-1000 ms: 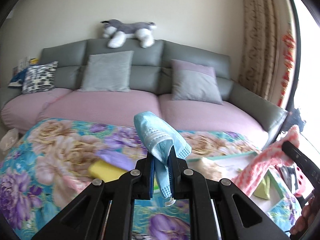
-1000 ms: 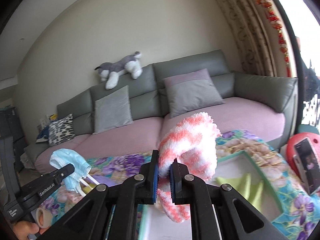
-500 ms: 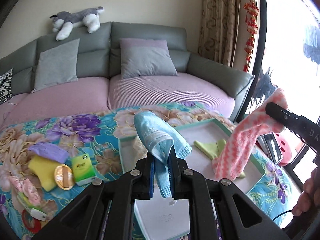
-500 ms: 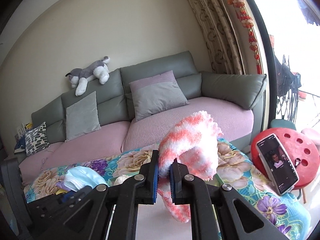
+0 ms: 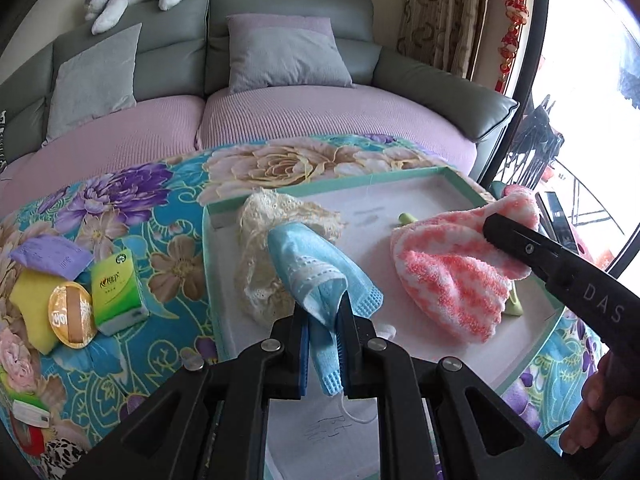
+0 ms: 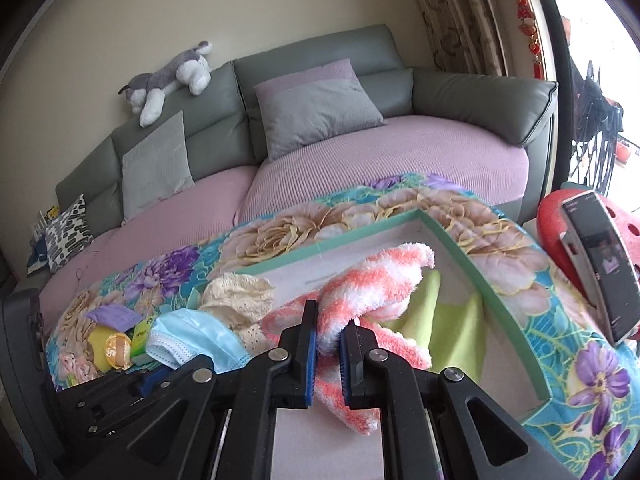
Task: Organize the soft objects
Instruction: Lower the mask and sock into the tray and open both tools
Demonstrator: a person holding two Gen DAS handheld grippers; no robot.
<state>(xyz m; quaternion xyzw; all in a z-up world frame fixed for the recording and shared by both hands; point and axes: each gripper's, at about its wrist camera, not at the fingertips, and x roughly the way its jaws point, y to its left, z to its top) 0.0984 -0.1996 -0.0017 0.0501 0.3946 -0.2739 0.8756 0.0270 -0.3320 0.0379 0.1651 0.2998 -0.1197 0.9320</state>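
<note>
My left gripper is shut on a light blue face mask, held just above the white floor of a shallow green-rimmed box. A cream lace cloth lies in the box's left part, behind the mask. My right gripper is shut on a fluffy pink-and-white sock, which droops onto the box floor over a lime-green cloth. The left wrist view shows that sock at the box's right side, with the right gripper's finger pinching it.
The box sits on a floral cloth. Left of it lie a green tissue pack, a yellow sponge, a round gold tin and a purple pack. A phone leans on a red stool at right. A sofa stands behind.
Both grippers have come down and forward over the box. The mask now hangs low above the box floor and the sock's lower end rests inside on the green cloth.
</note>
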